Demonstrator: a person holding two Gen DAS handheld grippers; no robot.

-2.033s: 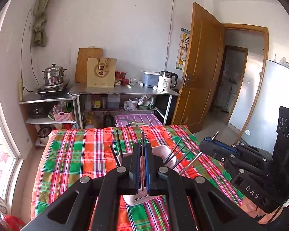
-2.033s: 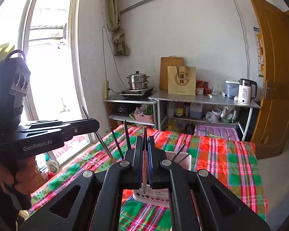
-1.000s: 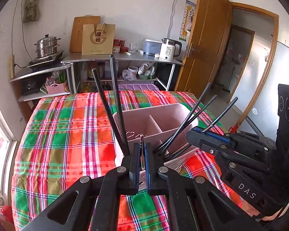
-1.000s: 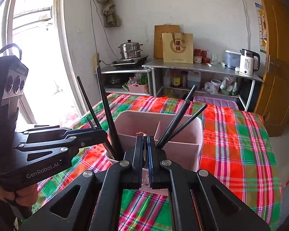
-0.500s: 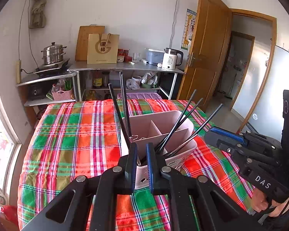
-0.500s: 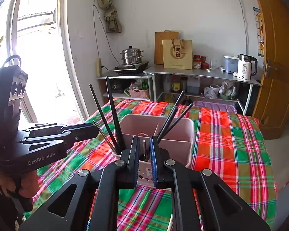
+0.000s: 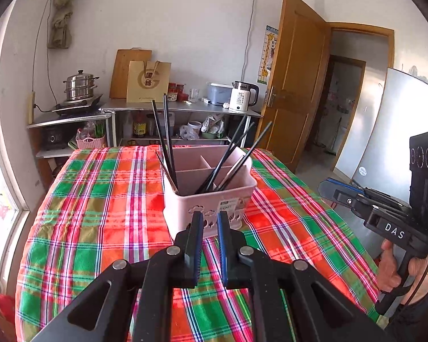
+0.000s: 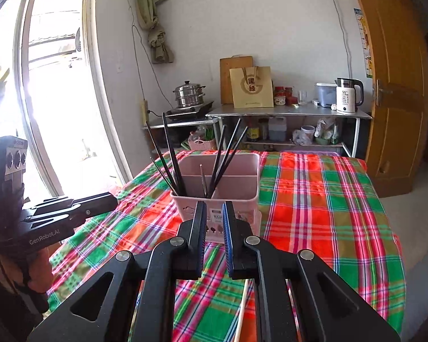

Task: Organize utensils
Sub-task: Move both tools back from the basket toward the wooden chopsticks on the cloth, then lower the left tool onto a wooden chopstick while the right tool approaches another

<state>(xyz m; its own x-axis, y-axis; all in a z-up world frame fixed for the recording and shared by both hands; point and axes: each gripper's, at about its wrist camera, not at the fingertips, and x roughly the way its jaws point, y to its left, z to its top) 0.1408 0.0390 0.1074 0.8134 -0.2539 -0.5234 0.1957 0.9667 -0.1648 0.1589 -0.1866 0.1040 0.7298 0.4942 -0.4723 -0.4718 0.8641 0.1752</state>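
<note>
both grippers (image 7: 207, 220) (image 8: 214, 211) slightly open, holding nothing.

Room: white plastered walls (image 7: 202, 22); tall window (image 8: 51, 91), daylight strong; tied-up curtain (image 8: 157, 37) beside it. Brown wooden door (image 7: 296, 85) stood open. Metal shelf table (image 8: 288, 112) against the far wall bore a white kettle (image 8: 348, 95), paper bag (image 8: 252, 87), cutting board (image 8: 234, 69). Steamer pot (image 8: 189, 94) on a hotplate. Plaid tablecloth (image 8: 314, 199) covered the near table.
</note>
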